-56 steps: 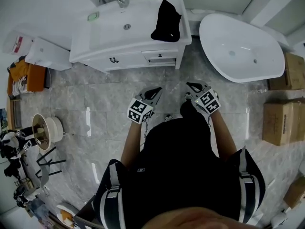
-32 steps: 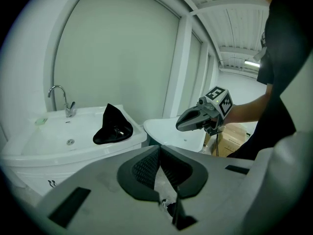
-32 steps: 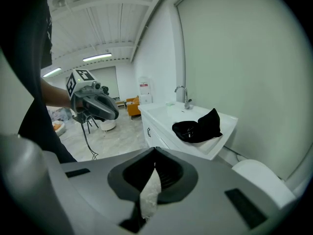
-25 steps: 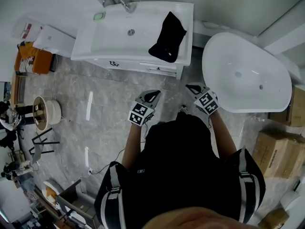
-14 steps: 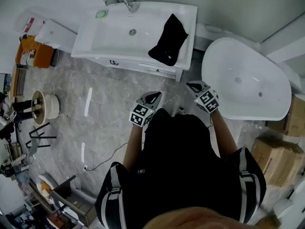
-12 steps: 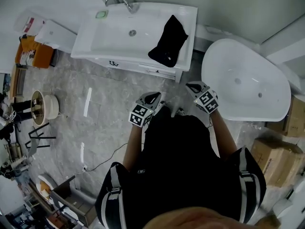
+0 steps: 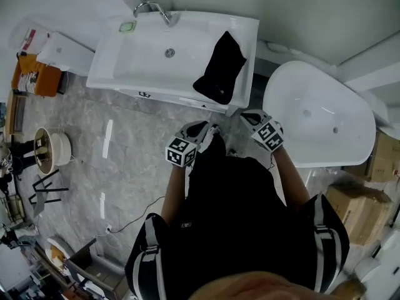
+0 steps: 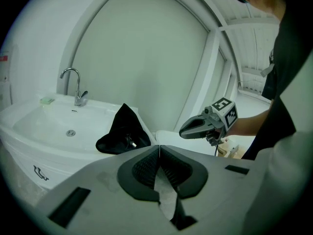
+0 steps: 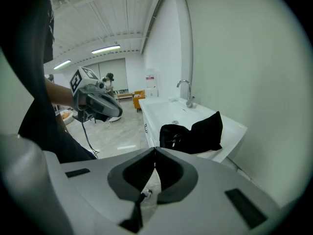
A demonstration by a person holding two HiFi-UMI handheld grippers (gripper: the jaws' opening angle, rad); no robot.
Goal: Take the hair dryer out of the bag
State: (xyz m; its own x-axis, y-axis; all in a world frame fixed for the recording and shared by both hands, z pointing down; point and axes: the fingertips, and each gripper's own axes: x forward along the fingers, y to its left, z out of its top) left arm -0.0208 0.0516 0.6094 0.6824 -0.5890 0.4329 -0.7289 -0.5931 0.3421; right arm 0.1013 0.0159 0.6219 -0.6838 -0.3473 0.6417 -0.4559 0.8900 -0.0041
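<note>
A white sink (image 7: 144, 55) stood at the far left. The black bag (image 7: 219, 67) lay on its right end, its mouth facing the person, and the hair dryer could not be made out. Nearer, the left gripper (image 7: 201, 129) and, to its right, the right gripper (image 7: 247, 115) pointed towards the sink, well short of the bag, each with jaws pressed together on nothing. A white bathtub (image 7: 319, 117) stood at the right.
</note>
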